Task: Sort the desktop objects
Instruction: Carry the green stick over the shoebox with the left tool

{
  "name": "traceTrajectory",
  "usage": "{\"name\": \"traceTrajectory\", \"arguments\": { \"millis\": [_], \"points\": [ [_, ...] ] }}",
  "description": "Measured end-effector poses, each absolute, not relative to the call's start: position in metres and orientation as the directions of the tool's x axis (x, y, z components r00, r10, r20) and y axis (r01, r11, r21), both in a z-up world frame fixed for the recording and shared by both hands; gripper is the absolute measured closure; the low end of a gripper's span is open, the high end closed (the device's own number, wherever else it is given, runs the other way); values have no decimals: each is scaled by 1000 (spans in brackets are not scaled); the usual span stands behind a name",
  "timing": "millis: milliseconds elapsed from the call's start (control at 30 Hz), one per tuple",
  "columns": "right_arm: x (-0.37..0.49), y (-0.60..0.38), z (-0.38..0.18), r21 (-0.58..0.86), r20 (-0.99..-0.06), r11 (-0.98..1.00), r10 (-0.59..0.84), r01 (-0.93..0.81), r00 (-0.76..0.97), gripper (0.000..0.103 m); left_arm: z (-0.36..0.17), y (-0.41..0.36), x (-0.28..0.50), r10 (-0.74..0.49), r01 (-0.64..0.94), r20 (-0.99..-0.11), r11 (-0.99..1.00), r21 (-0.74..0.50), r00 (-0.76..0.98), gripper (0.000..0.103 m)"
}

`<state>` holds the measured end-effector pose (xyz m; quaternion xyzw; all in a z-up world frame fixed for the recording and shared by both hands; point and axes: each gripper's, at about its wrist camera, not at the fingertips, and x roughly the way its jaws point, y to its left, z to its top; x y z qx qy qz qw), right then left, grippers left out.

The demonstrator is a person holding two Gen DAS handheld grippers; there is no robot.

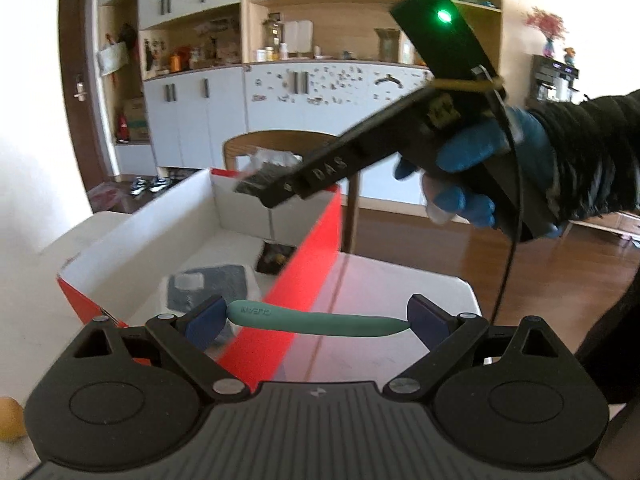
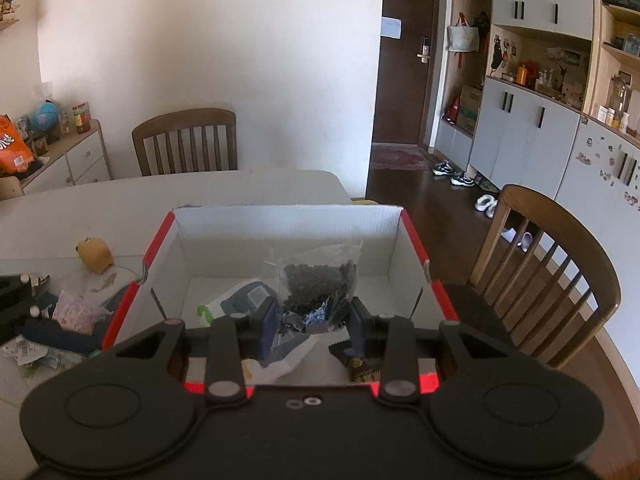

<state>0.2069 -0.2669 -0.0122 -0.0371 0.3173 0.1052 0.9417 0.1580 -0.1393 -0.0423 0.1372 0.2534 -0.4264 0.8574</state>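
Left gripper (image 1: 316, 316) is holding the teal tool (image 1: 318, 322) crosswise (long axis left-right) at frame bottom; right gripper (image 2: 312, 320) is pinching a clear bag (image 2: 316, 284) above the red box (image 2: 288, 216) on the white table (image 2: 120, 196).

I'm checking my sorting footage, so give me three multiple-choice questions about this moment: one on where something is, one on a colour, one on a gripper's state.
1. Where does the clear bag of dark pellets hang?
A. over the open box
B. on a chair
C. on the floor

2. What colour is the long item in the left gripper?
A. yellow
B. teal
C. red

3. How is the right gripper?
A. wide open, empty
B. out of view
C. shut on the bag

Answers: 1 A, box walls surround it below. 2 B, teal between the pads. 3 C, pads pinch the bag.
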Motion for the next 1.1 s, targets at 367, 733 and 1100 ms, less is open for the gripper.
{"name": "traceTrajectory", "arguments": {
  "millis": [367, 733, 1100],
  "points": [
    [229, -279, -6, 5, -600, 964, 216, -266, 771, 68, -21, -157, 194, -581, 708, -535, 705, 47, 614, 6],
    [255, -292, -12, 21, -625, 956, 240, -291, 743, 68, -28, -167, 244, -485, 606, -599, 795, 1, 637, 6],
    [288, -297, -33, 59, -702, 950, 258, -307, 664, 67, -50, -184, 294, -394, 557, -707, 830, 0, 587, 6]
  ]
}}
